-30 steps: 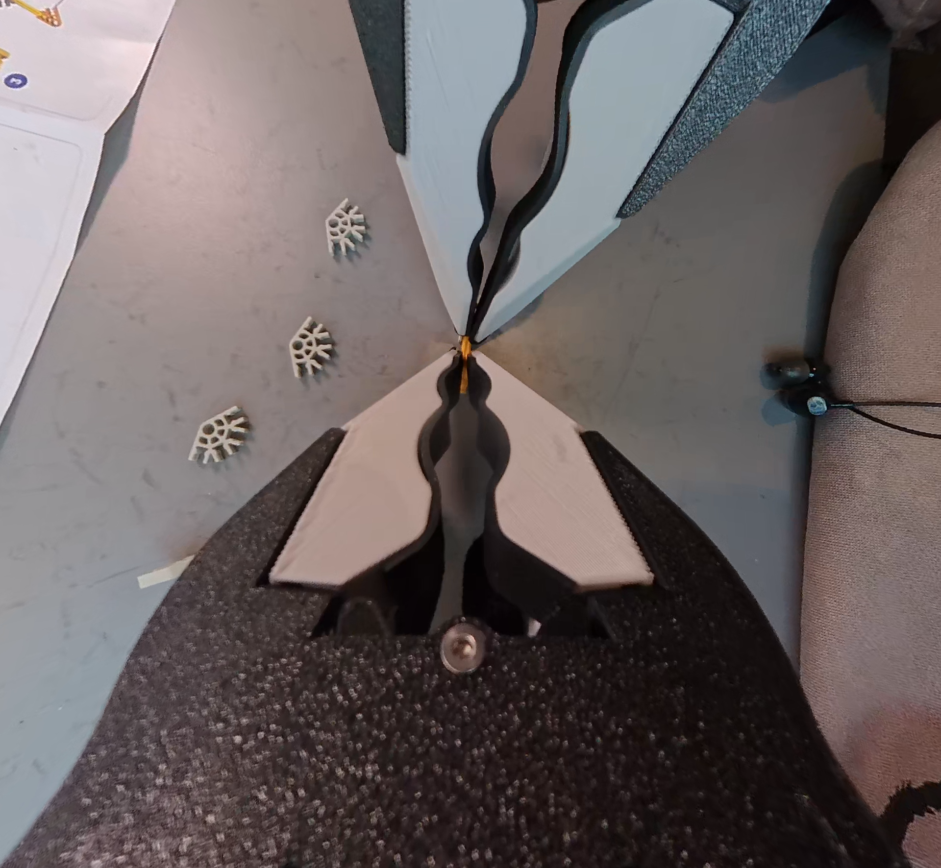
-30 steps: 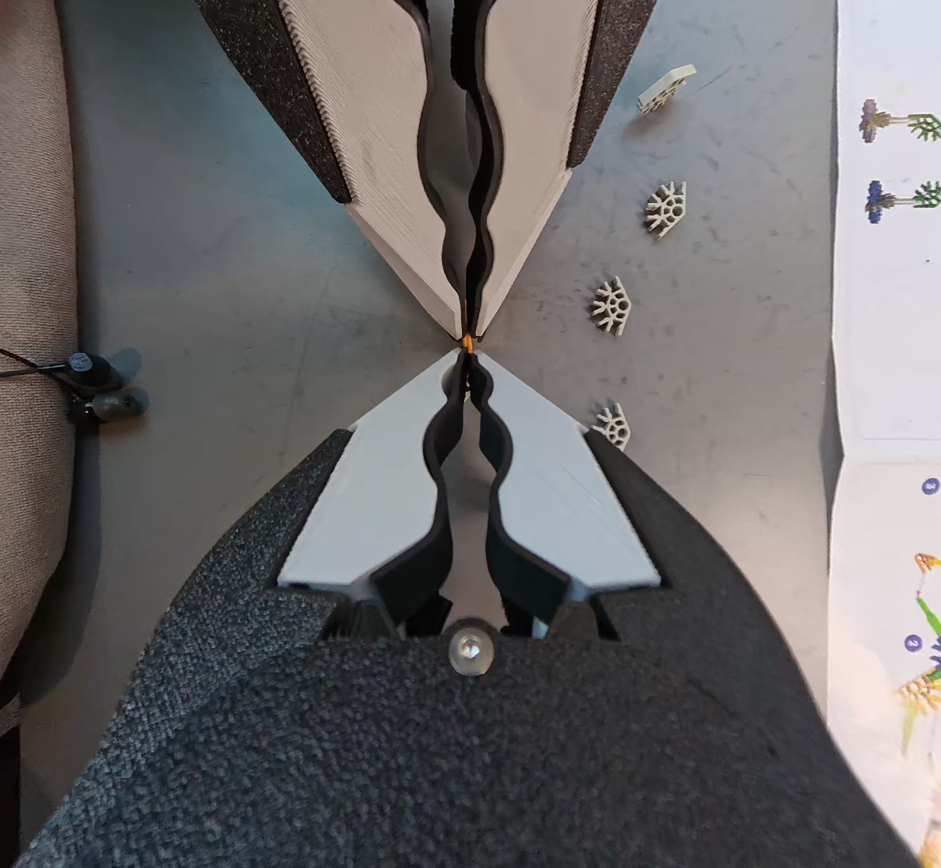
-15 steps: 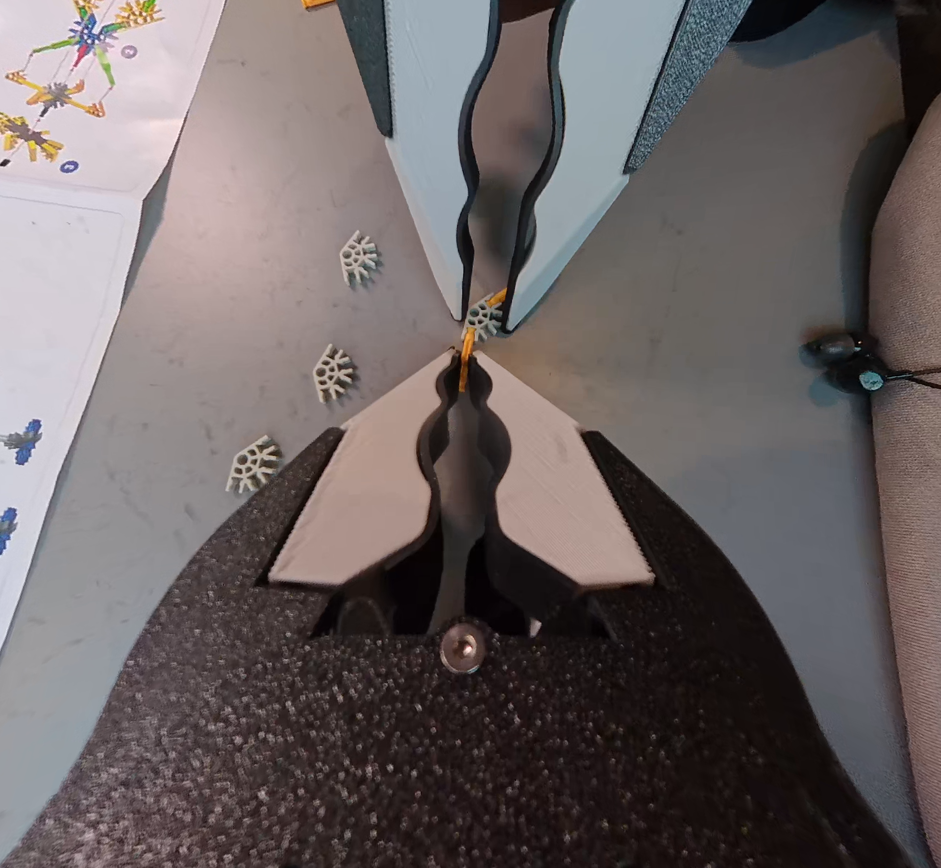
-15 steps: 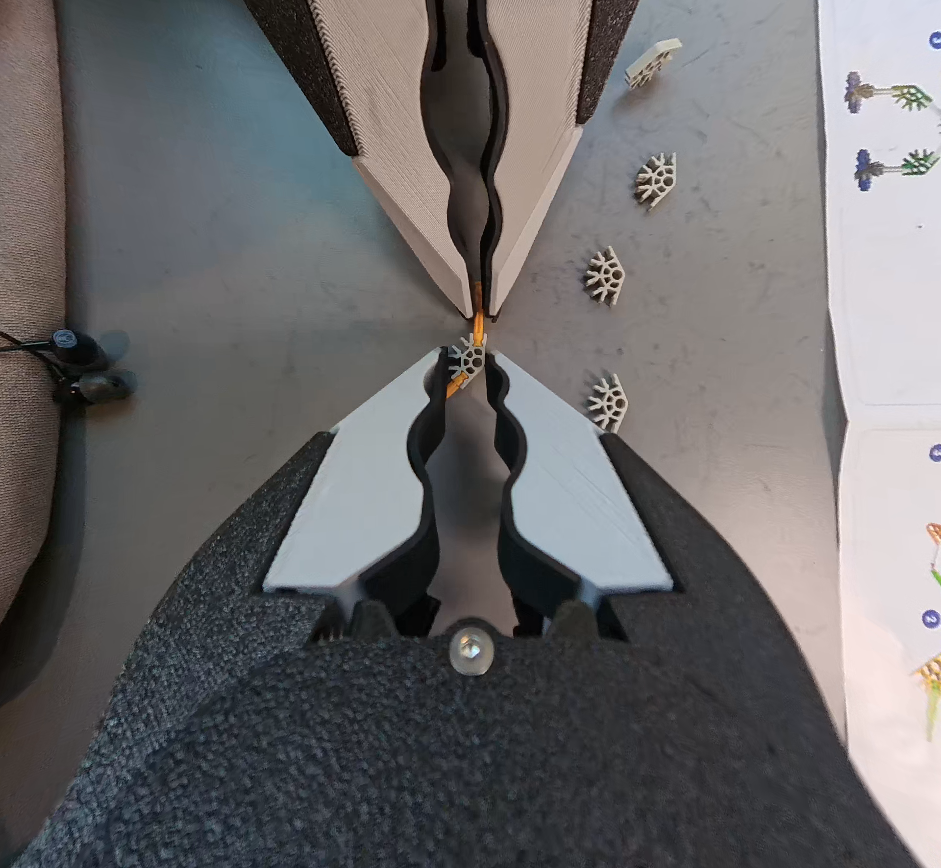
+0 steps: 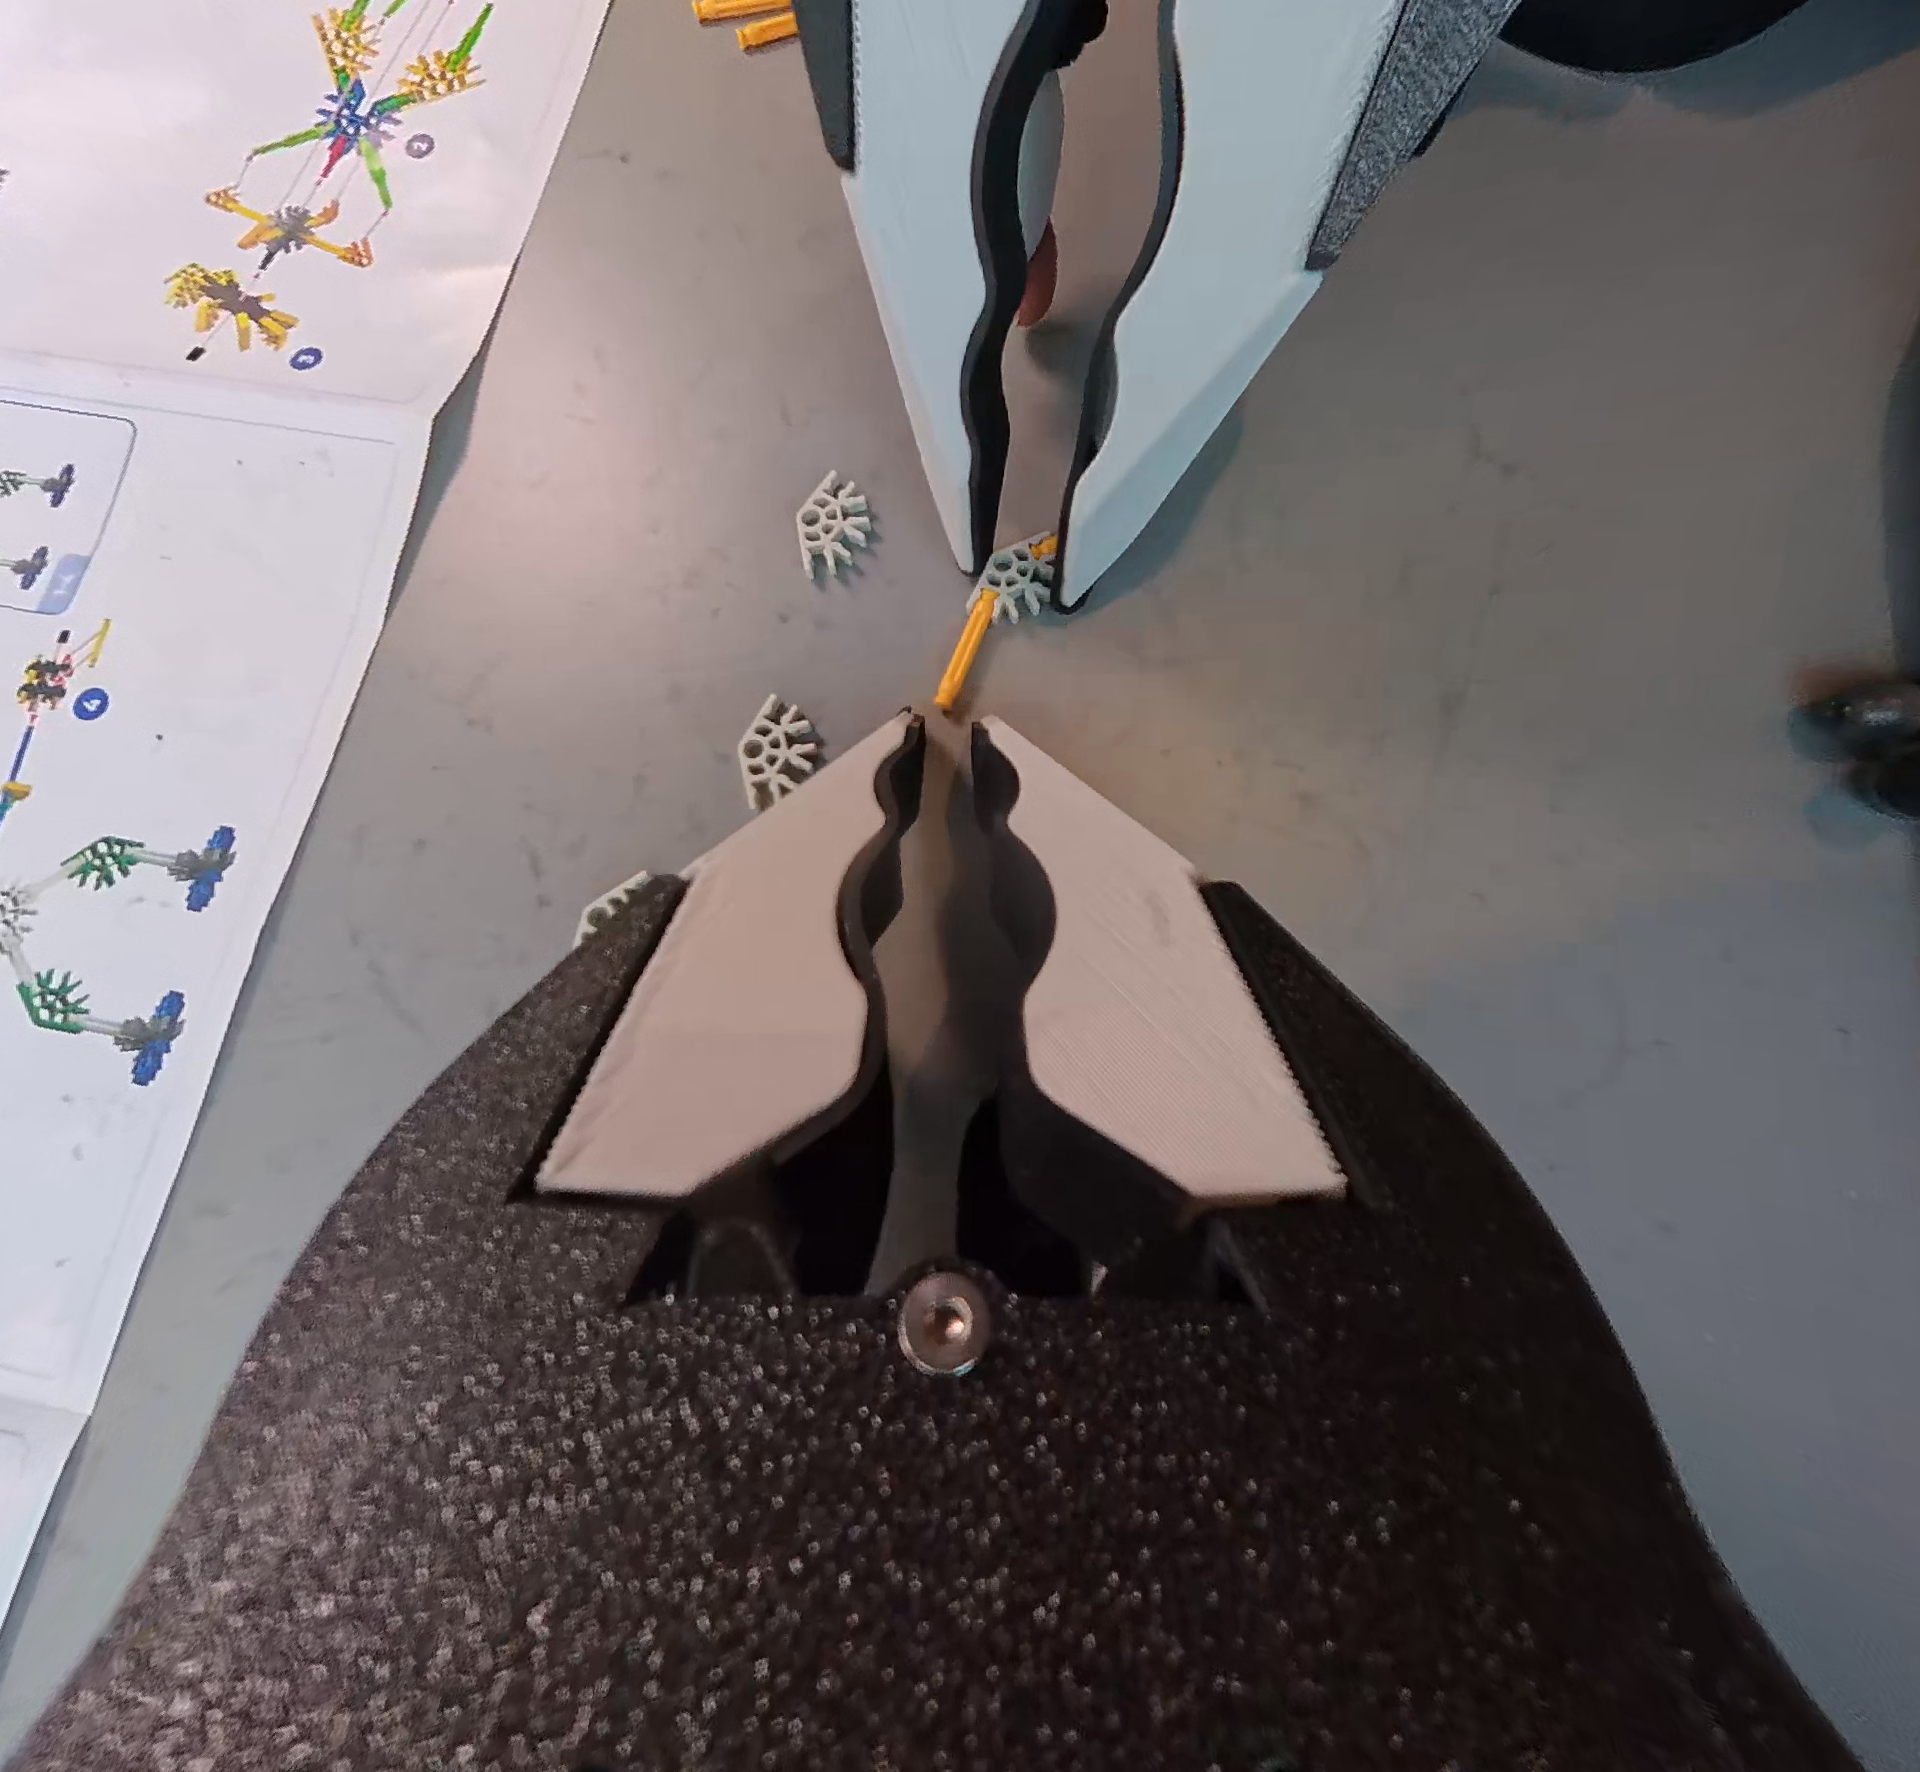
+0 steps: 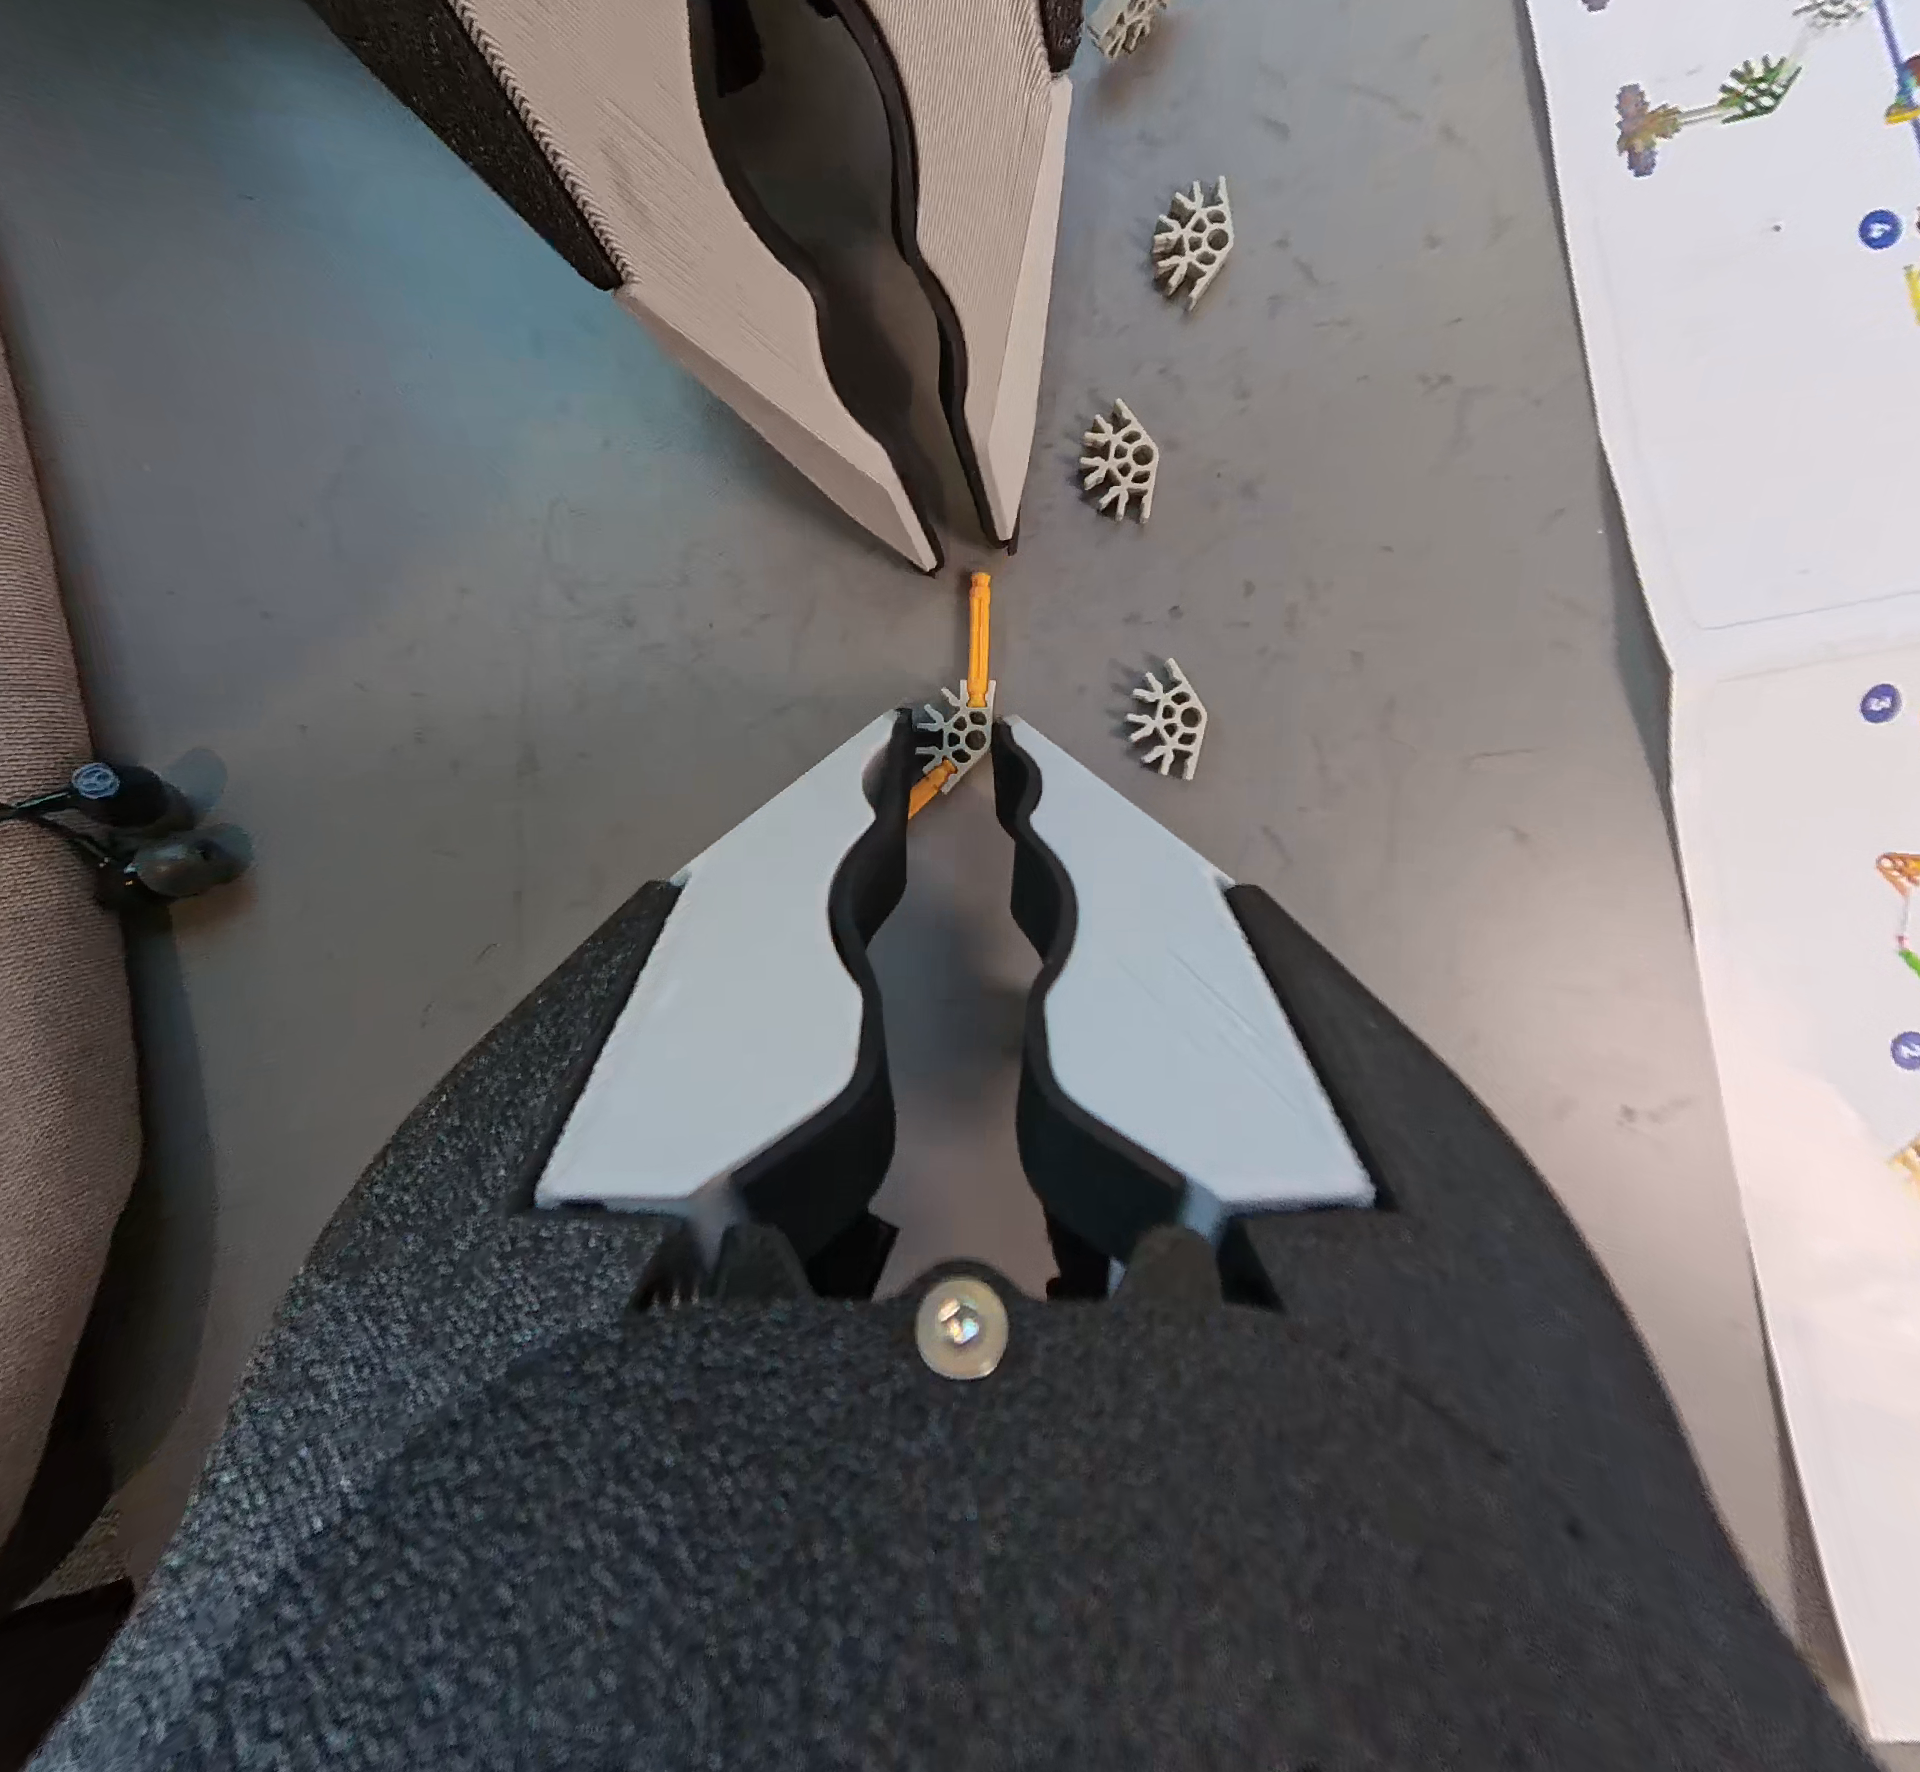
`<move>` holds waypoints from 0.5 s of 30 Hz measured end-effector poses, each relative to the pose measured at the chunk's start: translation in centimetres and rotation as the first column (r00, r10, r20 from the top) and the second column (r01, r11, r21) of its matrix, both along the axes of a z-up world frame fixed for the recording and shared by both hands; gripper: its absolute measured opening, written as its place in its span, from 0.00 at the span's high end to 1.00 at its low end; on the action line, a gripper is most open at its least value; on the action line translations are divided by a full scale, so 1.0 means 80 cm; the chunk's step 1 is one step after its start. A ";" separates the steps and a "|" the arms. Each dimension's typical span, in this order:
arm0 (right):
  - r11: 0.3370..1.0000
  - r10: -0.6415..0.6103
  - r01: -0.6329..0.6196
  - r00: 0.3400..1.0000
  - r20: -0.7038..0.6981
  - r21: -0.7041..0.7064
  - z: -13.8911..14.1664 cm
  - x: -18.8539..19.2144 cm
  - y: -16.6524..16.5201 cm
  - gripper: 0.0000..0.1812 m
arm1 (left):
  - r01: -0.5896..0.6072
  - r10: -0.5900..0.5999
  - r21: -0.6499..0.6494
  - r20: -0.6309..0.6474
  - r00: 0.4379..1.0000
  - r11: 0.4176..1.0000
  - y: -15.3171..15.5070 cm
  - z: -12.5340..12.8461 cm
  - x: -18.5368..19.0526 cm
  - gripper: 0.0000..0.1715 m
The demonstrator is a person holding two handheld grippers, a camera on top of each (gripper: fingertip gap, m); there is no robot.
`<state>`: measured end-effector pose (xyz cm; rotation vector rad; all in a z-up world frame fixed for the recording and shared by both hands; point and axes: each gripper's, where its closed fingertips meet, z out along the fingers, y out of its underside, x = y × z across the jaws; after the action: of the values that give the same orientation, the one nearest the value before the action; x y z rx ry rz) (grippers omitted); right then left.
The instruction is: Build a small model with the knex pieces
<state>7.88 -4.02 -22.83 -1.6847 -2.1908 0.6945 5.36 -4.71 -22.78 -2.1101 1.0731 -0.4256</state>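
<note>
A small grey fan-shaped connector (image 6: 956, 730) with two yellow rods plugged into it rests low on the grey table. It sits between the tips of my right gripper (image 6: 951, 723), whose light-blue jaws stand apart around it. One rod (image 6: 978, 631) points toward my left gripper (image 6: 966, 553); the other (image 6: 925, 795) runs back between the right fingers. In the left wrist view my left gripper (image 5: 945, 723) has its beige jaws slightly apart and empty. The rod's end (image 5: 961, 657) is just ahead of its tips. The connector (image 5: 1016, 577) and the right gripper (image 5: 1020, 584) lie beyond.
Several loose grey connectors (image 6: 1169, 720) lie in a row beside the grippers and show in the left wrist view too (image 5: 831, 525). A white illustrated instruction sheet (image 5: 208, 372) covers one side. More yellow rods (image 5: 743, 13) lie behind the right gripper. Black earbuds (image 6: 156, 839) lie by beige fabric (image 6: 52, 995). Both grippers' tips are close together, under 4 cm apart.
Both grippers were shut tip to tip on the piece. The right jaws parted first, then the left jaws let go of the rod and drew back.
</note>
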 end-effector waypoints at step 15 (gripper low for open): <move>1.000 0.005 -0.005 0.999 0.033 0.006 -0.001 0.018 0.011 0.96 | -0.118 0.116 0.060 0.044 0.992 0.991 0.028 0.014 -0.035 0.90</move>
<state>9.34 -3.16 -22.88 -1.6996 -2.2179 0.6653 2.57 -2.48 -21.68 -2.0884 0.9225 -0.3716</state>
